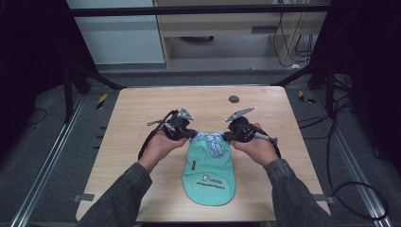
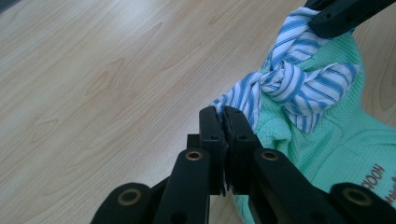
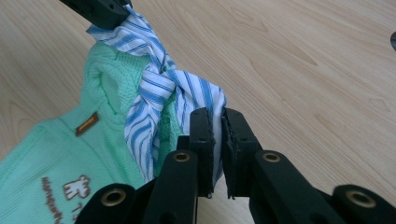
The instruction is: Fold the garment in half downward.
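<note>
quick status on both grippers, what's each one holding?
Left gripper: closed on one end of the striped fabric at the green garment's top.
Right gripper: closed on the other end.

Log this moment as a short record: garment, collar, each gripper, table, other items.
garment: small mint-green knit top with printed lettering, lower part lying on the table
collar: blue-and-white striped collar, its ends twisted together at the neck
left gripper: shut on the striped collar's end
right gripper: shut on the striped collar's other end
table: light wooden table
other items: dark round disc near the table's far edge, apart from the garment
</note>
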The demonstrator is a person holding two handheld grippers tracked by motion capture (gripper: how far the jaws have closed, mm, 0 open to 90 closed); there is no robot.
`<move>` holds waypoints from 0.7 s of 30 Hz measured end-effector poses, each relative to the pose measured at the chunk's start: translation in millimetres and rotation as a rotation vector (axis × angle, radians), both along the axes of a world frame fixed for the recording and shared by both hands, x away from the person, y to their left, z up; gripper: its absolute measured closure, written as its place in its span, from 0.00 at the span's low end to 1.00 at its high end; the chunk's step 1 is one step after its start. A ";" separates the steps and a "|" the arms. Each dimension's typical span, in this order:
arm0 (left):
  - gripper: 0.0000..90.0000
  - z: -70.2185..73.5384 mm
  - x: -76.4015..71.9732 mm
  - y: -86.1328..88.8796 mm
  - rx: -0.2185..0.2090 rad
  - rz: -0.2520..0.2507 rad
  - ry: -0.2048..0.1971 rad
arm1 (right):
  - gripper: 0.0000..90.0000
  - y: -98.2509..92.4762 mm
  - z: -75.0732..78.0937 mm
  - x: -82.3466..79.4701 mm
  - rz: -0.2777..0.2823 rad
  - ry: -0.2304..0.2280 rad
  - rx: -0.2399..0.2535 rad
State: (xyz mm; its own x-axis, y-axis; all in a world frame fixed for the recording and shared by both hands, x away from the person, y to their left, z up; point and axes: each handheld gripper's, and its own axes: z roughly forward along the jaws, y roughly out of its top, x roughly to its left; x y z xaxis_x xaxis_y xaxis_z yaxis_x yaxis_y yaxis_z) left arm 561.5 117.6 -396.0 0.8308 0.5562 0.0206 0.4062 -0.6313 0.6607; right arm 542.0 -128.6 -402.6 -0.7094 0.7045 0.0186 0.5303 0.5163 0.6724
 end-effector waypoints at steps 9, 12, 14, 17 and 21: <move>0.97 8.8 -0.7 5.8 -0.007 0.013 -0.020 | 0.92 5.8 9.7 -3.4 0.015 -0.023 -0.015; 0.97 10.0 1.7 6.7 -0.008 0.018 -0.020 | 0.92 7.2 10.8 0.5 0.016 -0.021 -0.016; 0.97 10.4 1.9 7.3 -0.010 0.018 -0.024 | 0.92 7.8 11.6 2.4 0.020 -0.024 -0.025; 0.97 10.9 0.5 7.7 0.000 0.020 -0.029 | 0.92 8.5 12.9 2.9 0.026 -0.030 -0.025; 0.97 12.1 -1.0 9.4 0.008 0.025 -0.034 | 0.92 11.2 12.9 0.2 0.029 -0.035 -0.030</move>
